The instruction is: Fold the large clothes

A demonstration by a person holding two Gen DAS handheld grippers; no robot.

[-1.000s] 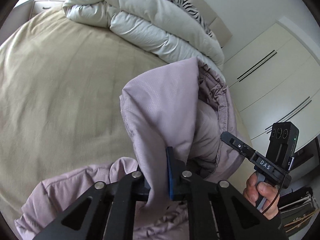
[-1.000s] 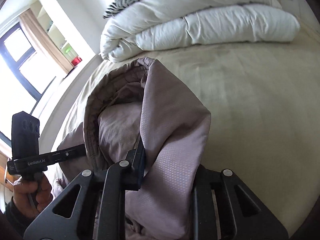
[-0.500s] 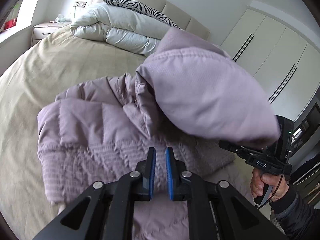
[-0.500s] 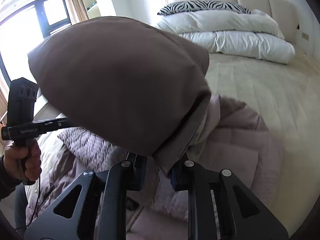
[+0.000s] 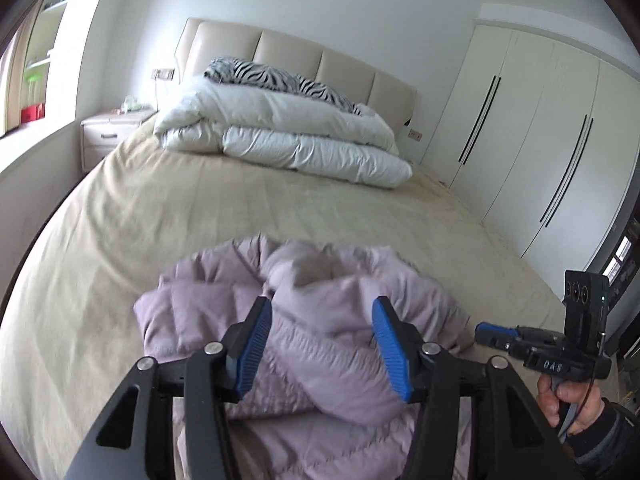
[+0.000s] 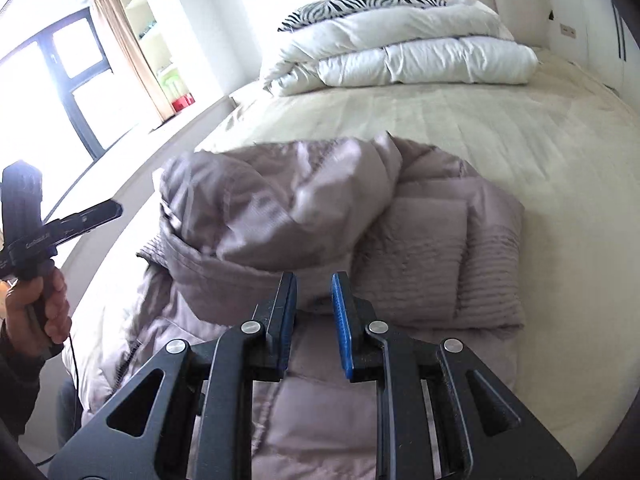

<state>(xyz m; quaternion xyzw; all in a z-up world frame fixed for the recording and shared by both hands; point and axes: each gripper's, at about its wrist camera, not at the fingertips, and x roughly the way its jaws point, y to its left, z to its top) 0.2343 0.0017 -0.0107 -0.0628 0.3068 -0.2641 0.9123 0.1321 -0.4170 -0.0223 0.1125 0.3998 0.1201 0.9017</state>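
We see the lilac puffer jacket (image 6: 400,240) lying bunched at the near end of the bed (image 5: 200,216), its hood flopped over the body. Our left gripper (image 5: 318,344) hovers above it, jaws just spread wide and holding nothing. Our right gripper (image 6: 314,320) has jaws narrowly parted, gripping no fabric. A folded white duvet (image 5: 288,140) sits by the headboard (image 5: 288,52).

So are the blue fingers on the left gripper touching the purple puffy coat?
Apart. The left wrist view shows the left gripper with jaws just opened wide, the coat lying beyond them, nothing pinched.
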